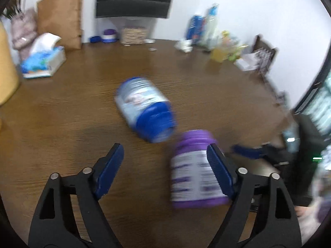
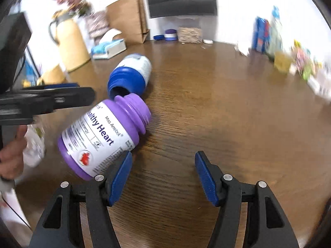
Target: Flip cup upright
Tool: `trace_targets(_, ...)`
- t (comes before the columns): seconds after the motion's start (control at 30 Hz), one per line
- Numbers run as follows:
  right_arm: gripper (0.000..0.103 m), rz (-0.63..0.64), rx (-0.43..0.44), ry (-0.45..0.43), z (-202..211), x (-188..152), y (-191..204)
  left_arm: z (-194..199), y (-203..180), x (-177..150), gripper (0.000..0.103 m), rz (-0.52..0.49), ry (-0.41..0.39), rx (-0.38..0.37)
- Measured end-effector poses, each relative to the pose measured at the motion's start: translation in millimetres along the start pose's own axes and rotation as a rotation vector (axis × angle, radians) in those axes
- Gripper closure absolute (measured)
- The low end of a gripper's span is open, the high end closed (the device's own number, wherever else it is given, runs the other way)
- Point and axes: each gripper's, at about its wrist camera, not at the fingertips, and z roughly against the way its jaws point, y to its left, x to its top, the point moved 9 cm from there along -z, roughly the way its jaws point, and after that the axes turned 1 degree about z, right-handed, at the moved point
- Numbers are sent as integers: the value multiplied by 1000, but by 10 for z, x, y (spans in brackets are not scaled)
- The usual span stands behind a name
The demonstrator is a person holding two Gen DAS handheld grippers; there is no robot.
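1. Left wrist view: our left hand-held gripper stands wide open, low in the frame, holding nothing. The purple bottle lies on its side at lower right, just against the right-hand pad, and partly hidden by it. The blue bottle lies on its side in the centre of the desk, close beyond it.

2. Risks here: we judge that a pad brushing the purple bottle could roll it toward the blue one or off line, since both are round and lying loose. Closing on the curved side off-centre may squirt it out.

3. Hard to read here: the whole view is motion-blurred, so we cannot tell whether pad and bottle truly touch. Label text is unreadable.

4. Right wrist view: our right hand-held gripper is also spread open and empty, bottom centre. The purple bottle lies tilted at centre left, neck toward the blue bottle, nearly touching it. The left hand-held gripper enters from the left edge above the purple bottle.

5. Risks here: two grippers near one bottle might collide or knock it.

6. Hidden here: the purple bottle's base is partly behind our left pad, and the frame's right side is blurred.
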Motion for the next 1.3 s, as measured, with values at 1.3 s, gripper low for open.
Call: trace_targets(1.3, 36, -382, 584, 80, -5, 707, 977, 412, 150, -136, 42, -58, 28, -83)
